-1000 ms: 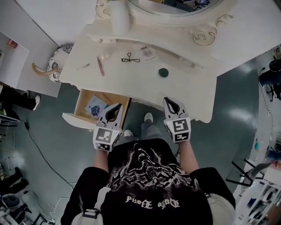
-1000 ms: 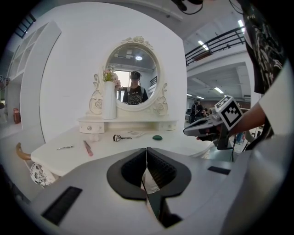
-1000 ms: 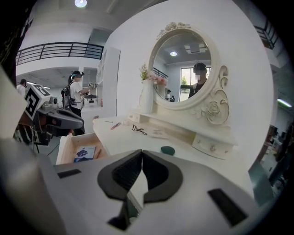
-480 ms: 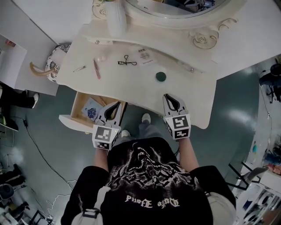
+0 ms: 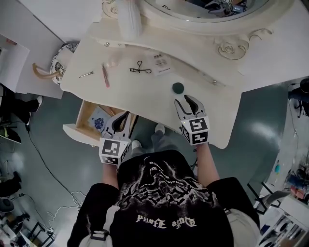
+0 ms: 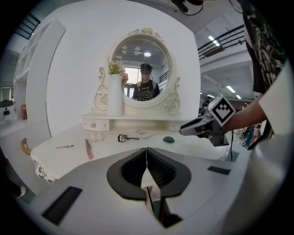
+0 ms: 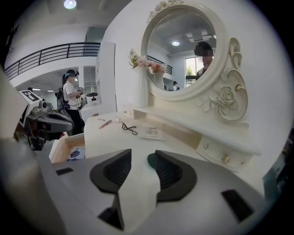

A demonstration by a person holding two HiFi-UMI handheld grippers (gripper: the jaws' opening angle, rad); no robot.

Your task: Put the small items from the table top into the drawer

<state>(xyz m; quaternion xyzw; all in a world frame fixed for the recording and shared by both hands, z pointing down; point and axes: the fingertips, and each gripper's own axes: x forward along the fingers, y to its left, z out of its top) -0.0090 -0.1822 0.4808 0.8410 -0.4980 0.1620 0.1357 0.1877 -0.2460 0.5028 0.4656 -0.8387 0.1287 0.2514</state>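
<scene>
On the white dressing table (image 5: 140, 94) lie a dark green round item (image 5: 178, 88), a black eyelash curler (image 5: 140, 70), a pink stick (image 5: 105, 76), a metal hair clip (image 5: 87, 74) and a white card (image 5: 161, 62). My right gripper (image 5: 184, 99) hovers just short of the green item (image 7: 149, 160), its jaws opening with nothing between them. My left gripper (image 5: 120, 117) is shut and empty, at the right edge of the open wooden drawer (image 5: 84, 123). A blue-patterned packet (image 5: 100, 118) lies in the drawer. The left gripper view shows the curler (image 6: 125, 137) and the green item (image 6: 169, 139).
A white vase (image 5: 129, 21) and a round mirror (image 5: 203, 9) stand at the table's back. A raised shelf with small knobbed drawers (image 7: 220, 153) runs under the mirror. A patterned stool (image 5: 60, 65) stands left of the table. A cable (image 5: 43, 164) trails on the floor.
My right gripper has moved forward over the table towards the green item, and its jaws have parted. The left gripper has stayed by the drawer.
</scene>
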